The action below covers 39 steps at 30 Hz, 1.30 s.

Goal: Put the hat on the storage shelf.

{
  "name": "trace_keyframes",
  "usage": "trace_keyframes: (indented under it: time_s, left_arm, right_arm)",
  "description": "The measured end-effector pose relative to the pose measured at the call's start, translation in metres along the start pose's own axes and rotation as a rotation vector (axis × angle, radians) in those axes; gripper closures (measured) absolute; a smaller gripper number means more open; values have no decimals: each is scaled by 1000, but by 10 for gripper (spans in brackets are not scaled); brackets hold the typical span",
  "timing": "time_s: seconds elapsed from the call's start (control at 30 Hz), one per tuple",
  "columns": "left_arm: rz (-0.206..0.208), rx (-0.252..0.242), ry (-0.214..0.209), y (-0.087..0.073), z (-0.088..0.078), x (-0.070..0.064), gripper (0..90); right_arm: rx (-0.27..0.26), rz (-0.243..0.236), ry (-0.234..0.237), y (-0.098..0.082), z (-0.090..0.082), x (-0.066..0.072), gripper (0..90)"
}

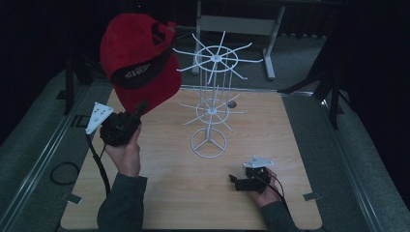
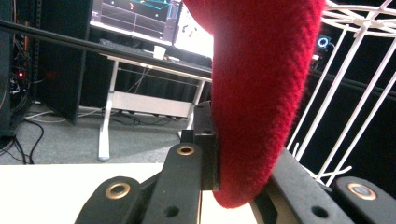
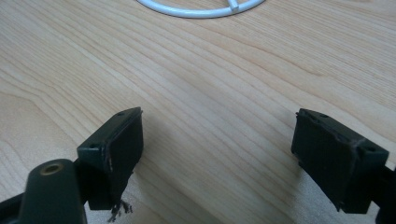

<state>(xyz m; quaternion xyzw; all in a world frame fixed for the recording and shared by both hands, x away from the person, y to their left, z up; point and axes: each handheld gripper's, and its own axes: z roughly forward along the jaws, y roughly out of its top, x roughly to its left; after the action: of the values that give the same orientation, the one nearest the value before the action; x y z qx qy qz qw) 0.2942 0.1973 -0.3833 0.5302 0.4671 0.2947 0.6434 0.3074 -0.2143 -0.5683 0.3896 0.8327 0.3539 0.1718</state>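
1. A light wooden table [image 1: 159, 193] with rounded corners stands in a dim room, with grey carpet [image 1: 34, 140] on the floor around it.
2. Beyond the table's far edge stands a desk on pale metal legs [image 2: 105, 116].
3. On that desk, lit monitors [image 2: 135, 16] glow.
4. Black curtains [image 1: 377, 72] close off the room to the right of the table.
5. Left of the table, a black cable loop [image 1: 64, 172] lies on the carpet.

The right gripper [image 3: 219, 154] is hovering with its two black jaws spread wide apart over the bare wooden bench [image 3: 196, 84]; beyond it, the white wire ring base [image 3: 196, 10] is resting on the bench.
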Motion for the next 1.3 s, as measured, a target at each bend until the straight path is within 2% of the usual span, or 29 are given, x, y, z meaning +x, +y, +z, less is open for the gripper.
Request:
trace_keyframes:
  time_s: [0.6,1.3]
  left_arm:
    - [45,8,31,-7,3,-5,859]
    - [24,20,9,-19,4,-7,859]
  right_arm:
    - [0,0,-1,0,0,0,166]
    - [-2,-2,0,0,0,0,166]
